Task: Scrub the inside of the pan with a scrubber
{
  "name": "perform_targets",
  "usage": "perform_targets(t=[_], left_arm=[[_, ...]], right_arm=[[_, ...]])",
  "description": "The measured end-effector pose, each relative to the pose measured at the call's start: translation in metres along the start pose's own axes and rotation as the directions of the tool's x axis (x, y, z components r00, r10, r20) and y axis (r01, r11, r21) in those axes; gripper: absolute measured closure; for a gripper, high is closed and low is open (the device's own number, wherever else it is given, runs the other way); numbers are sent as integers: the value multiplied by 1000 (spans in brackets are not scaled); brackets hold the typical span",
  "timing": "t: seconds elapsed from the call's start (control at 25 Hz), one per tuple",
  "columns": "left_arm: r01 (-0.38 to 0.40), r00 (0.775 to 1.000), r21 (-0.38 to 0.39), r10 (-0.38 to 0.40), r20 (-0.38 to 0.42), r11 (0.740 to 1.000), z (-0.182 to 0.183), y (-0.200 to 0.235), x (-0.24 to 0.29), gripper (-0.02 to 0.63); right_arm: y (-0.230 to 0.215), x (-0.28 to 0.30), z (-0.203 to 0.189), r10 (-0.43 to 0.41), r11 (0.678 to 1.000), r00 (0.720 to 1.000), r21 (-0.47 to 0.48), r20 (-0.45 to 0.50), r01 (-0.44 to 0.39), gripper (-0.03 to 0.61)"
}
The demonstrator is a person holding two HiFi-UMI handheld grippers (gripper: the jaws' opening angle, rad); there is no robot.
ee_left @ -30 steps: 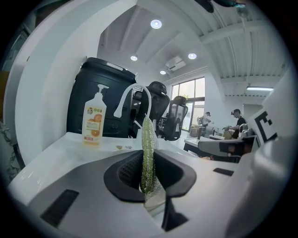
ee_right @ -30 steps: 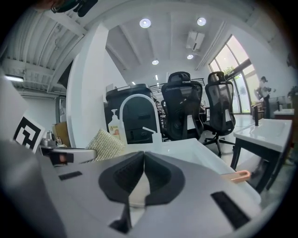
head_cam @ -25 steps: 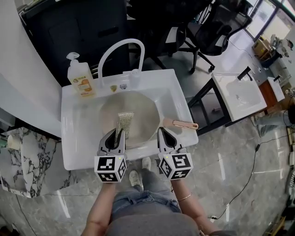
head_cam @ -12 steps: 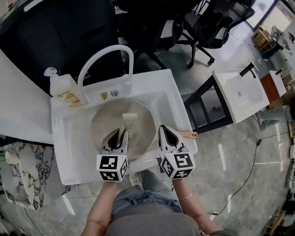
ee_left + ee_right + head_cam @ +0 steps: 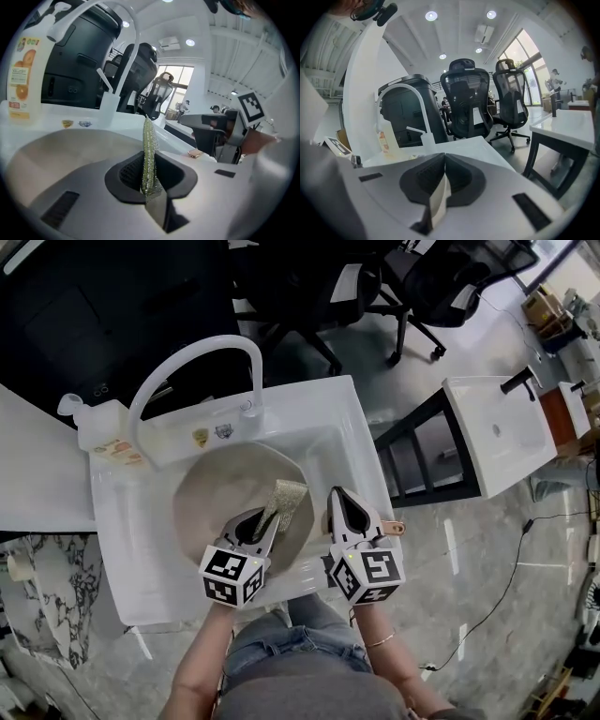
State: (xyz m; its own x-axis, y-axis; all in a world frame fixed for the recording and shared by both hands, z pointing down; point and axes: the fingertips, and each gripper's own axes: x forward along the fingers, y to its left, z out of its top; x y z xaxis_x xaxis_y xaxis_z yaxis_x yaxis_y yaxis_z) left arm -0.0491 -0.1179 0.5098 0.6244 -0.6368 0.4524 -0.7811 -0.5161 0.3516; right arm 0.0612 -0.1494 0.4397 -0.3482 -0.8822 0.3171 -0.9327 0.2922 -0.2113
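- Head view: the pan lies in the sink; the left gripper holds the scrubber over its inside.
- Left gripper view: jaws clamped on the upright scrubber.
- Right gripper view: the right gripper has its jaws together, nothing between.

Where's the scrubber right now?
In the head view, the scrubber is clamped in the left hand-held gripper, over the right side of the pan in the sink.

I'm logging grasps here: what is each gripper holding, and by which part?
The left gripper is shut on the scrubber, pinching its near end; the rest sticks out over the pan. The right gripper is shut on nothing.
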Motion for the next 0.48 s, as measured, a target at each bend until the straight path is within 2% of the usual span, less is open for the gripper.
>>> perform_targets(t=[0.2, 0.48], left_arm=[[38, 996, -11, -39, -83, 999, -9, 1, 23, 551], [-12, 983, -38, 4, -181, 999, -25, 23, 46, 551]], right_arm=[[-11, 9, -4, -9, 1000, 1000, 15, -16, 10, 568], [-22, 19, -6, -8, 1000, 1000, 27, -24, 9, 568]])
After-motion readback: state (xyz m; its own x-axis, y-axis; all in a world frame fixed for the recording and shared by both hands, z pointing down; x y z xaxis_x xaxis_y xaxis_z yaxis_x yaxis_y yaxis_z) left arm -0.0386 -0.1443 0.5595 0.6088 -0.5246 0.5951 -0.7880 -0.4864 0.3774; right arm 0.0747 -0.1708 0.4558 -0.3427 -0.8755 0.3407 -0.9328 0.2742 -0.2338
